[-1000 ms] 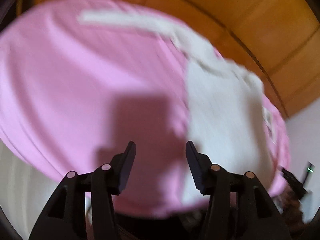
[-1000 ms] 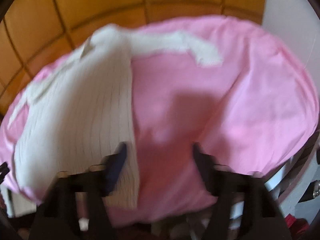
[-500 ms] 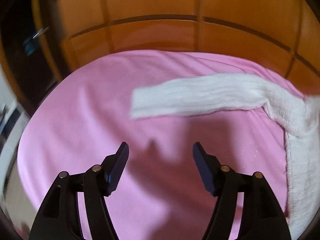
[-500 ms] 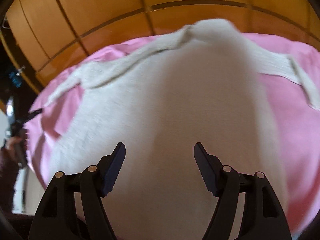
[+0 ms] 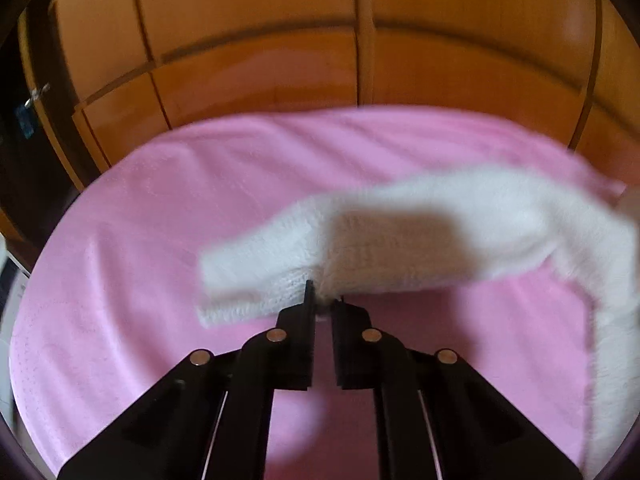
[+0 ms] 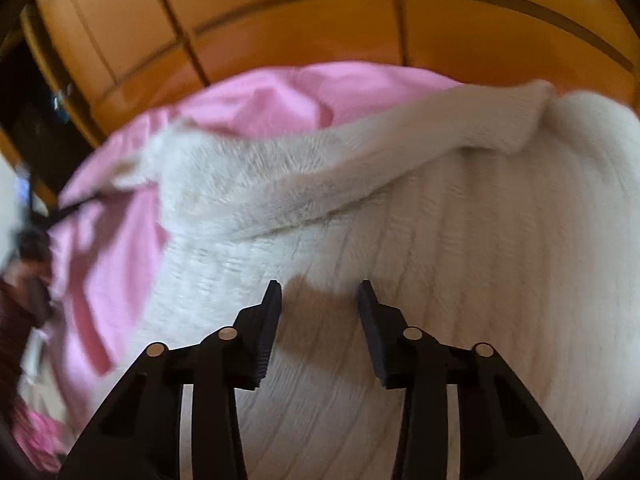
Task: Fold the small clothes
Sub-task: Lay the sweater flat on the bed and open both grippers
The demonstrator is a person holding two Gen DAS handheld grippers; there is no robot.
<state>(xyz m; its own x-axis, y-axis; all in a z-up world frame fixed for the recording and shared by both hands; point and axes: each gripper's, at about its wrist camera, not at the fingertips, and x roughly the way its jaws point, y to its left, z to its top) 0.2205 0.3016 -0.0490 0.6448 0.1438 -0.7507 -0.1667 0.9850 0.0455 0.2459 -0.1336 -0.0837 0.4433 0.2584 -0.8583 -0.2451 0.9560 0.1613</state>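
Note:
A small white knitted sweater [image 6: 460, 248] lies on a pink sheet [image 5: 160, 240]. In the left wrist view my left gripper [image 5: 322, 304] is shut on the sweater's sleeve [image 5: 400, 232] near its cuff and holds it lifted off the sheet. In the right wrist view my right gripper [image 6: 319, 294] is open just above the sweater's ribbed body, with nothing between its fingers. The lifted sleeve [image 6: 360, 168] crosses the sweater's upper part there. The other gripper shows as a dark shape at the far left [image 6: 76, 208].
The pink sheet [image 6: 260, 100] covers a round-looking surface. Orange wooden panelled doors [image 5: 280, 40] stand right behind it. A dark gap [image 5: 24, 120] lies at the left. The person's arm in a dark sleeve [image 6: 24, 280] shows at the left edge.
My left gripper has closed on the sleeve and lifted it; it was open over the sheet before. My right gripper stays open and has come closer to the sweater's body.

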